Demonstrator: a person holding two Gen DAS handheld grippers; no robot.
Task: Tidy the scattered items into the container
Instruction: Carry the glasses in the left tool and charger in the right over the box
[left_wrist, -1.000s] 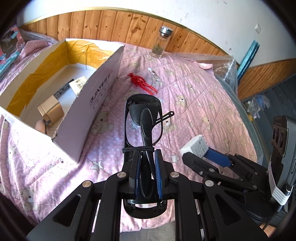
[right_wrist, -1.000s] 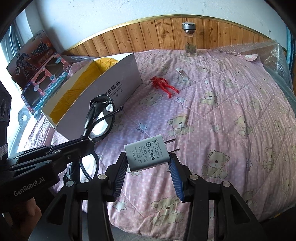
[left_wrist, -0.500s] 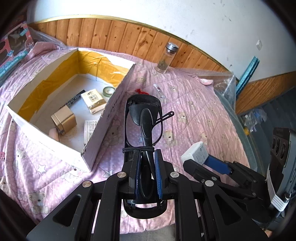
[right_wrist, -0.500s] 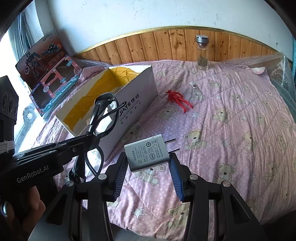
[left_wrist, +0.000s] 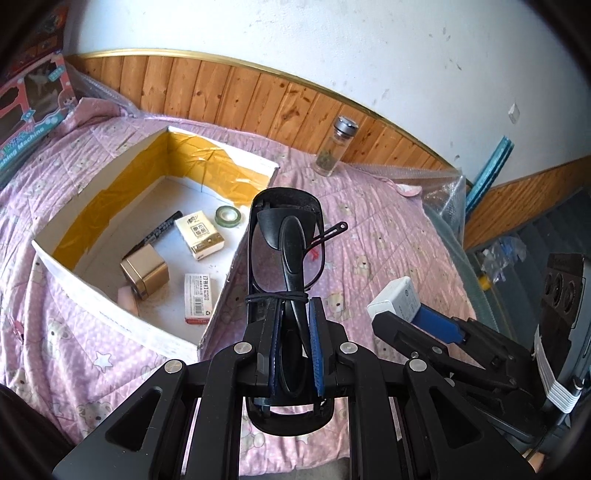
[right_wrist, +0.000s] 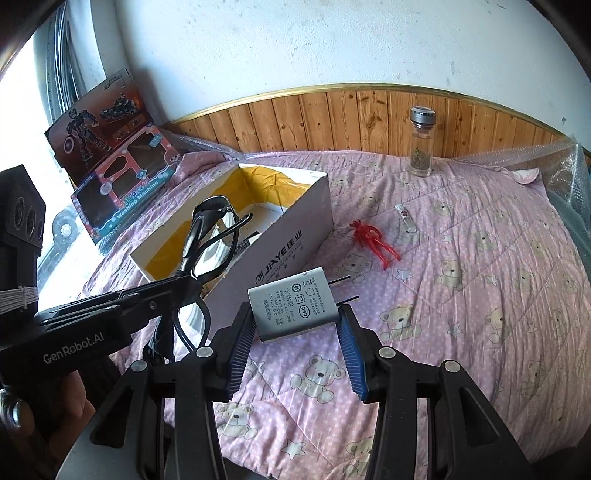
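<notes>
Black glasses (left_wrist: 286, 254) are clamped by the left gripper (left_wrist: 293, 328); a white charger (right_wrist: 293, 308) is gripped by the right gripper (right_wrist: 295, 339) beside the cardboard box (right_wrist: 295, 236).

Both wrist views look steeply down from close above the bed, sharing the cardboard box (left_wrist: 110, 280) (right_wrist: 295, 243)

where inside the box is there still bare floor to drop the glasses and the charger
The cardboard box has bare floor at its far end, between the yellow-taped back wall and the marker and tape roll. The near half is crowded: gold tin, two small packets, pink eraser.
</notes>
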